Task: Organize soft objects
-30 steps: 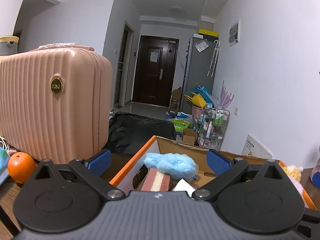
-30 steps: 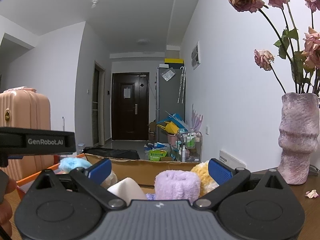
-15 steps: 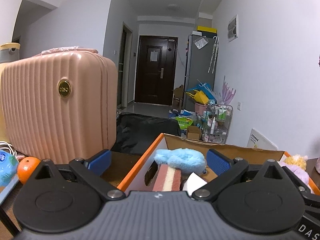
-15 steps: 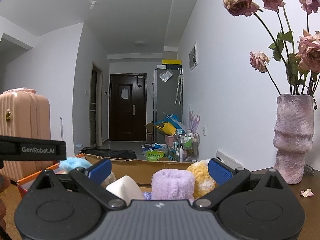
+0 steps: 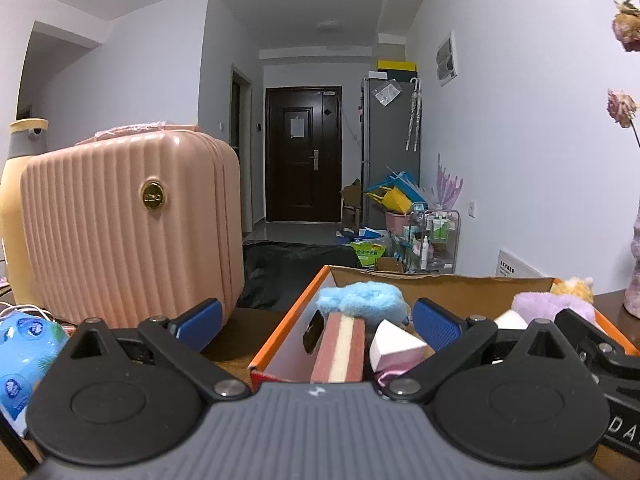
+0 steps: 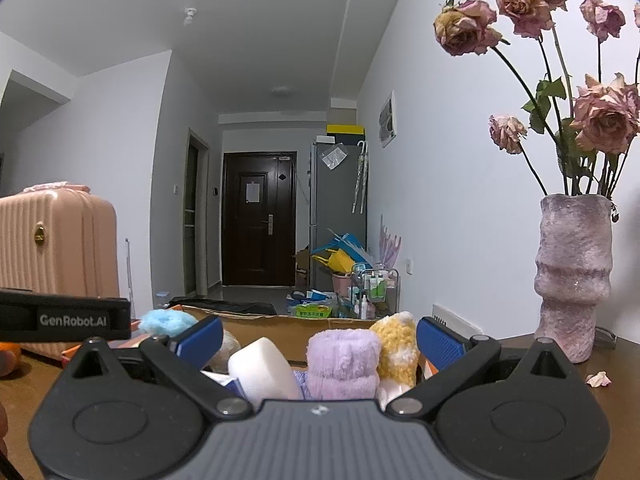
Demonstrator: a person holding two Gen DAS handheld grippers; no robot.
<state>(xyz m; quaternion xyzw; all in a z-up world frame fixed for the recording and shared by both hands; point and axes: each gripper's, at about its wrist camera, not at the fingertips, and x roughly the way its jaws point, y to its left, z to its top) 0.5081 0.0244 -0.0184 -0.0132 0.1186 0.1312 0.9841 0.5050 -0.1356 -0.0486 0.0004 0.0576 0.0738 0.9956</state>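
Suitcase [image 5: 128, 232], vase [image 6: 574, 276] on brown table [image 6: 616, 408]; hallway behind.

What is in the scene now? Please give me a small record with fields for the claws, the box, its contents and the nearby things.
left claw: open, empty, at the box's left end
right claw: open, empty, over the box
box: cardboard, orange rim, on the table
contents: blue plush, striped sponge, purple plush, yellow plush, white sponge
left of the box: suitcase
right of the box: vase
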